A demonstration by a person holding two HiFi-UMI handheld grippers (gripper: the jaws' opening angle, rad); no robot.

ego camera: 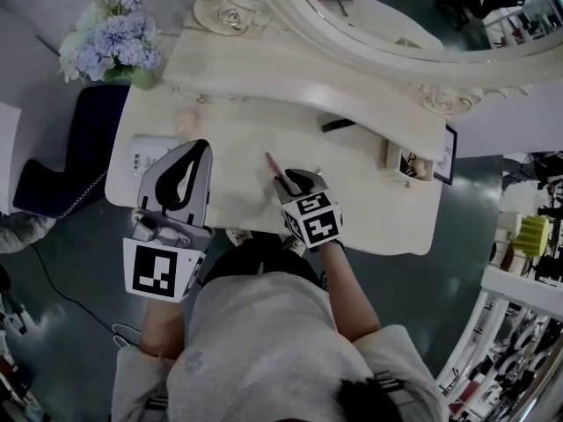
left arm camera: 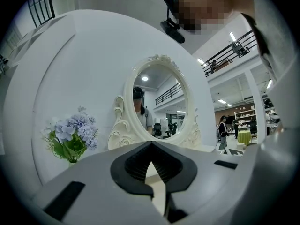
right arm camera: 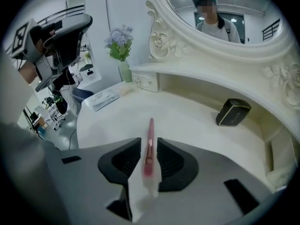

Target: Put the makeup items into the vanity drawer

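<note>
My right gripper (ego camera: 295, 181) (right arm camera: 149, 143) is shut on a slim pink makeup stick (ego camera: 272, 163) (right arm camera: 150, 134), held just above the front middle of the cream vanity top (ego camera: 352, 196) (right arm camera: 187, 121); the stick juts forward past the jaws. A black makeup case (ego camera: 337, 124) (right arm camera: 233, 111) lies farther back near the mirror base. My left gripper (ego camera: 198, 150) (left arm camera: 151, 146) is raised over the table's left front, jaws together with nothing between them; it also shows as the left gripper (right arm camera: 61, 36) in the right gripper view. No drawer shows in any view.
An oval mirror (ego camera: 396, 7) (left arm camera: 159, 102) stands at the back. A vase of lilac flowers (ego camera: 112, 35) (left arm camera: 71, 137) (right arm camera: 119, 41) sits at the back left. A white packet (ego camera: 148, 154) (right arm camera: 104, 99) lies at the left edge. A small organiser (ego camera: 409, 163) stands at right.
</note>
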